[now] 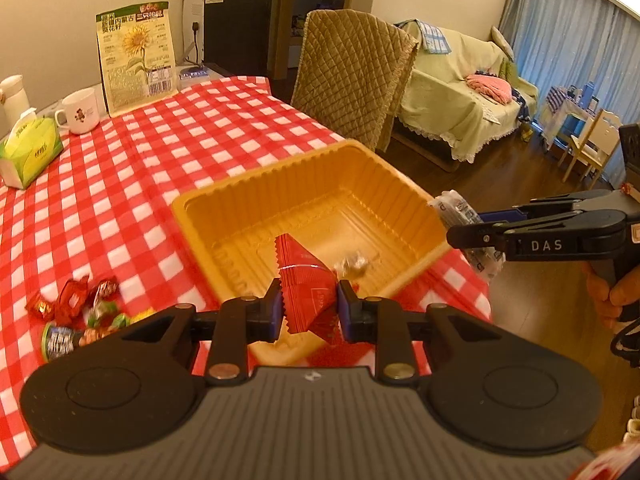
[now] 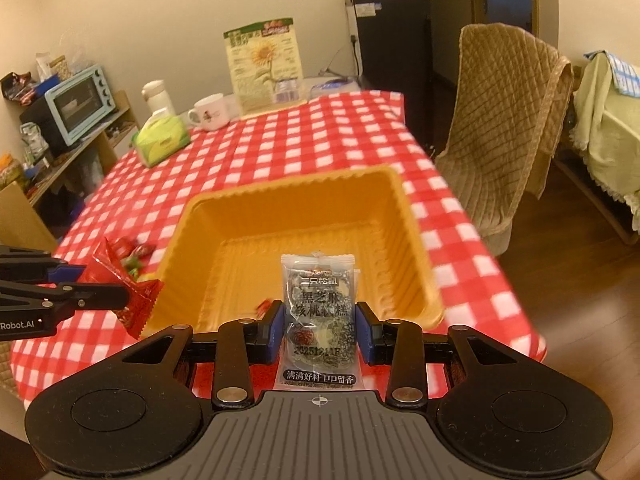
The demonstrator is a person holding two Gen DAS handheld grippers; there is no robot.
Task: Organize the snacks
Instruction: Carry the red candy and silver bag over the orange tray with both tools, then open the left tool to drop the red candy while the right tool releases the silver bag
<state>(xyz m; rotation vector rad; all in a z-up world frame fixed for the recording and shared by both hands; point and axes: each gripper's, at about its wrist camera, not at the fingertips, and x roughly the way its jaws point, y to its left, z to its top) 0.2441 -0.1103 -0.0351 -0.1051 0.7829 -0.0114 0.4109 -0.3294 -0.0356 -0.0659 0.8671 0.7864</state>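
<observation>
My left gripper (image 1: 309, 307) is shut on a red snack packet (image 1: 306, 284) held over the near edge of the yellow tray (image 1: 248, 192). My right gripper (image 2: 319, 325) is shut on a clear packet of black sesame cake (image 2: 319, 304), also above the tray's near rim (image 2: 416, 240). In the left wrist view the right gripper (image 1: 460, 232) comes in from the right with its packet (image 1: 456, 208). In the right wrist view the left gripper (image 2: 120, 292) comes in from the left with the red packet (image 2: 124, 284). One small silver-wrapped sweet (image 1: 352, 266) lies in the tray.
A heap of wrapped sweets (image 1: 76, 312) lies on the red checked tablecloth (image 1: 160, 152) left of the tray. Further back stand a tissue box (image 1: 28, 152), a white mug (image 1: 80, 110) and a sunflower-seed bag (image 1: 138, 56). A padded chair (image 1: 352, 76) stands at the table's right side.
</observation>
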